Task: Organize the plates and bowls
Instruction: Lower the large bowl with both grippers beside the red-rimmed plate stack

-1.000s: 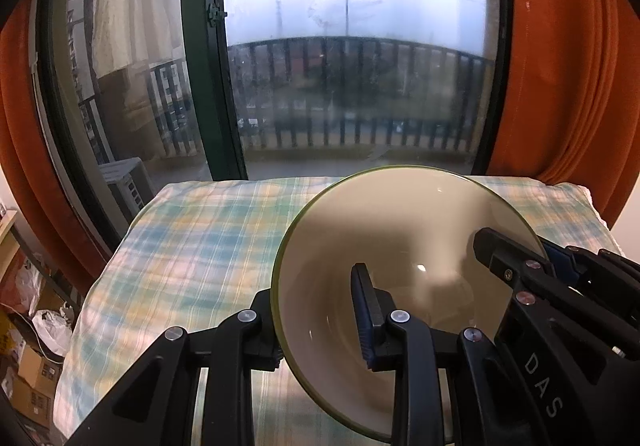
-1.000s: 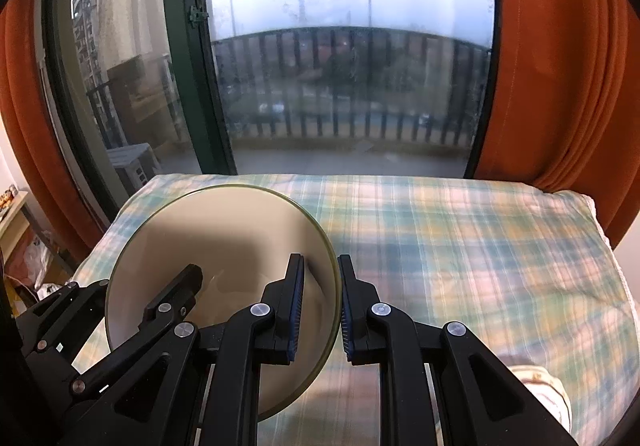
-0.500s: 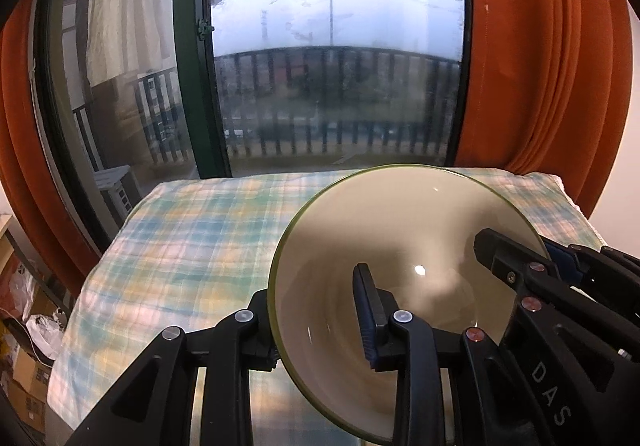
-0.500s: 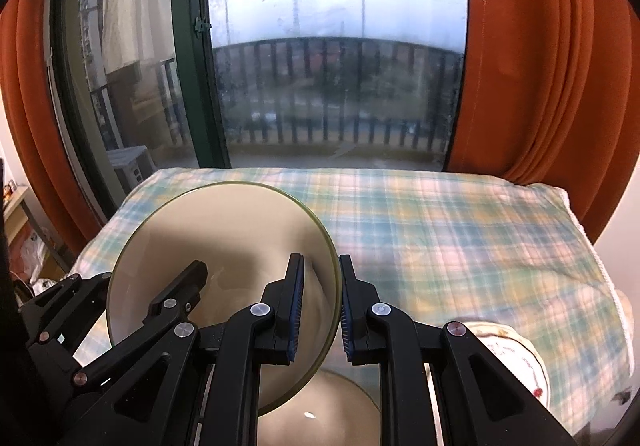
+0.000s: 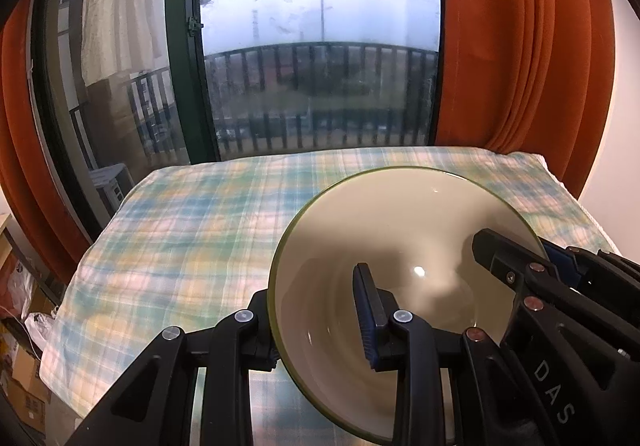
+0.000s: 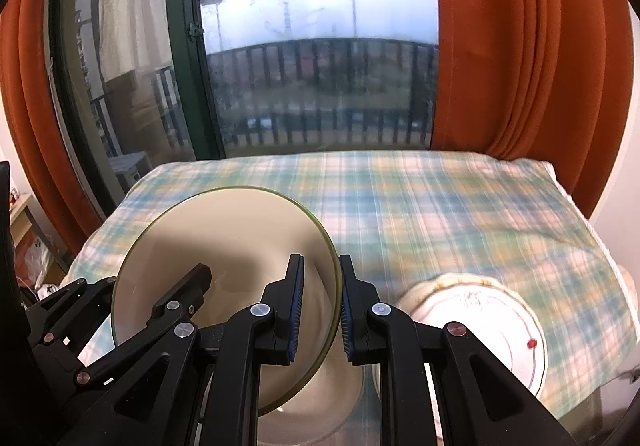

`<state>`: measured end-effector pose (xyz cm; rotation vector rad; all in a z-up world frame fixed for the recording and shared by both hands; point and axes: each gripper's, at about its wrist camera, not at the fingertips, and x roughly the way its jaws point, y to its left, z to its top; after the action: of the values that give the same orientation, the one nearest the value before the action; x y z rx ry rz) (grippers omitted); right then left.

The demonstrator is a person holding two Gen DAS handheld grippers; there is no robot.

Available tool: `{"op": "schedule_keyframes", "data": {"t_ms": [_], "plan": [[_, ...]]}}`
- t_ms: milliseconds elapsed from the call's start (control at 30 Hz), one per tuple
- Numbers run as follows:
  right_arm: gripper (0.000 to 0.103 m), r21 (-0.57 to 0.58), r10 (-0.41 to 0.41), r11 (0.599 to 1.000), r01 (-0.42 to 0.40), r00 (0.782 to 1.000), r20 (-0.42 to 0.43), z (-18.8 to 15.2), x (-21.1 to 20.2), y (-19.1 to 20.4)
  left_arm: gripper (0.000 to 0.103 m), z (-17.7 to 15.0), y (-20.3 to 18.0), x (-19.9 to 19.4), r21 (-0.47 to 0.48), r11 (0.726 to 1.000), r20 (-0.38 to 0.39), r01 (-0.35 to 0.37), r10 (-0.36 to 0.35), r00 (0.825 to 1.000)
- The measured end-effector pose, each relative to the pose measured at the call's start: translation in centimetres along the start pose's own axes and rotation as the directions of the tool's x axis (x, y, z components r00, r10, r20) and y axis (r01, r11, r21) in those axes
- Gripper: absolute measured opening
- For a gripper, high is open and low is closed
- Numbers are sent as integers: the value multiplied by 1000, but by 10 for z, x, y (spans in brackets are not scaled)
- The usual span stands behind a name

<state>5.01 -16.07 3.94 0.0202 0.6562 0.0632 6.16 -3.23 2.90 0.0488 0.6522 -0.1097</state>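
A cream bowl with a thin green rim (image 5: 404, 270) (image 6: 236, 246) is held in the air above the plaid-covered table by both grippers. My left gripper (image 5: 320, 318) is shut on its left rim, one finger inside and one outside. My right gripper (image 6: 320, 306) is shut on its right rim; it also shows in the left wrist view (image 5: 520, 266). The left gripper also shows in the right wrist view (image 6: 176, 294). Below, in the right wrist view, lie another cream dish (image 6: 320, 402) and a white patterned plate (image 6: 492, 322).
The table wears a blue, green and yellow plaid cloth (image 5: 208, 221) (image 6: 432, 205). Behind it are a glass balcony door (image 5: 320, 57) and orange curtains (image 5: 520, 45). Boxes and bags (image 5: 20, 326) lie on the floor at the left.
Both grippers with the bowl have risen and drawn back from the window. The cream dish and the patterned plate beneath have come further into the right wrist view.
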Motion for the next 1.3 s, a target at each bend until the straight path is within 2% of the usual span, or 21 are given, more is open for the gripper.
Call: {"op": "schedule_keyframes", "data": {"t_ms": [500,867,1000,1300], "plan": [[19,38,11,999,-11,1000,-6,-37,-10,-19,28,-28,-18,-1,25,999,-15,38,-38,999],[19,43,-1,999,2,1000,-28,-55,6,-18,28,-43,-20,16,47,999,-29,12,-11,1000],[19,54,3,999,0,999,-42,-60,15,-18,28,-46,-23,19,71,997,-12,-13,14,1000],[19,62,-7,998,9,1000,-26,-61,20,-20,28,-45,-23,23,71,997,-2,-22,22,1000]]}}
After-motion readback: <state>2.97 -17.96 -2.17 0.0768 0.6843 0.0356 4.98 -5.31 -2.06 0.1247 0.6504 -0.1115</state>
